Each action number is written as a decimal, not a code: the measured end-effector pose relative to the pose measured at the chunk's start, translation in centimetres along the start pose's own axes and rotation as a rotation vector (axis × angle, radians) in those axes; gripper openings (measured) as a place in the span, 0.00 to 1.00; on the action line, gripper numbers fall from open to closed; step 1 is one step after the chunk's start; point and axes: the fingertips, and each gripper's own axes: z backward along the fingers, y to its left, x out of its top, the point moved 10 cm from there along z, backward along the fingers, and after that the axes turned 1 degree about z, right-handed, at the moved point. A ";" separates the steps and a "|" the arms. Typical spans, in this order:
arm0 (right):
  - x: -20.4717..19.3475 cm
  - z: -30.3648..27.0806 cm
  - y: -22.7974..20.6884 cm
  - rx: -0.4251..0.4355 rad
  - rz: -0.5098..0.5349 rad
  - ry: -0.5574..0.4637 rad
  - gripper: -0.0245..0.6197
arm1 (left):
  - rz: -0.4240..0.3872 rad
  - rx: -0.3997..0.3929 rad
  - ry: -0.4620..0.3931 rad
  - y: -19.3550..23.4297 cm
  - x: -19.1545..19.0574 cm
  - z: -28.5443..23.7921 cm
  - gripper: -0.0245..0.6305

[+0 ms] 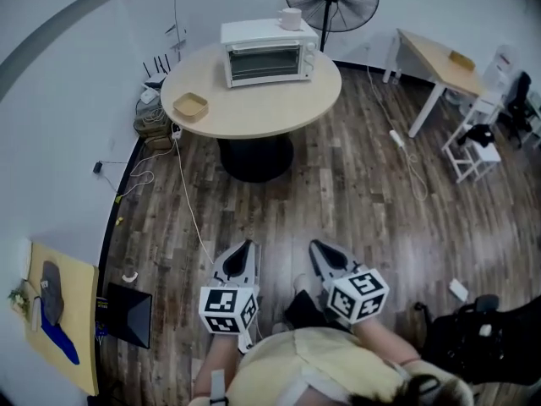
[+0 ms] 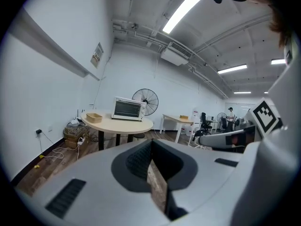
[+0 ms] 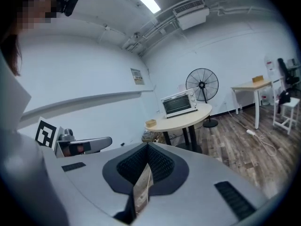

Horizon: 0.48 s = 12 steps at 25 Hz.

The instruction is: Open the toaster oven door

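1. Head view: a white, boxy toaster oven (image 1: 268, 53) is seen on a round table (image 1: 254, 112) with a pale wood top and a dark pedestal base. The oven is set toward the table's far edge.
2. The oven door is shut and upright, with a dark glass window and a pale bar handle along its top edge. A white cup (image 1: 290, 18) stands on the oven's roof.
3. A small, shallow wooden tray (image 1: 190, 106) lies on the table to the oven's left, apart from it.
4. The floor (image 1: 338, 201) is of dark wood planks with a slight sheen, and a white cable (image 1: 188, 201) trails across it from the table side.
5. The left gripper (image 1: 245, 248) and right gripper (image 1: 319, 249) are held low, close to the person, side by side. Both have grey, smooth, tapered shells, and each carries a cube with black-and-white square markers.
6. The left gripper's jaws are pressed together at the tips, with ribbed dark pads and nothing between them.
7. The right gripper's jaws are likewise closed and empty.
8. The oven lies well apart from both pairs of jaws, ahead across open floor and not touched.
9. Only the head view gives the tabletop from above.
10. The gripper views give the oven's front at eye level, with a round black pedestal fan (image 2: 145, 101) behind it and tube lights (image 2: 182, 9) on the ceiling.
11. A paper notice (image 3: 137, 76) on the wall is read best in the right gripper view.
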 end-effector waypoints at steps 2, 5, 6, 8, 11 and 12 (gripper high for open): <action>1.0 -1.5 -0.9 0.030 -0.006 0.001 0.04 | 0.002 0.006 0.004 0.3 0.6 -1.6 0.04; 2.3 -4.0 -2.5 0.044 0.001 0.007 0.04 | 0.007 0.007 0.028 0.9 1.6 -4.6 0.04; 2.7 -4.7 -3.1 0.045 -0.006 0.011 0.04 | 0.013 0.009 0.033 1.0 1.9 -5.5 0.04; 3.4 -5.8 -4.3 0.047 -0.022 0.020 0.04 | 0.018 0.016 0.038 1.0 2.6 -6.9 0.04; 4.7 -7.3 -5.8 0.048 -0.023 0.014 0.04 | 0.028 0.011 0.038 1.5 3.8 -8.9 0.04; 5.2 -7.8 -6.3 0.046 -0.022 0.009 0.04 | 0.038 0.004 0.034 1.7 4.2 -9.6 0.04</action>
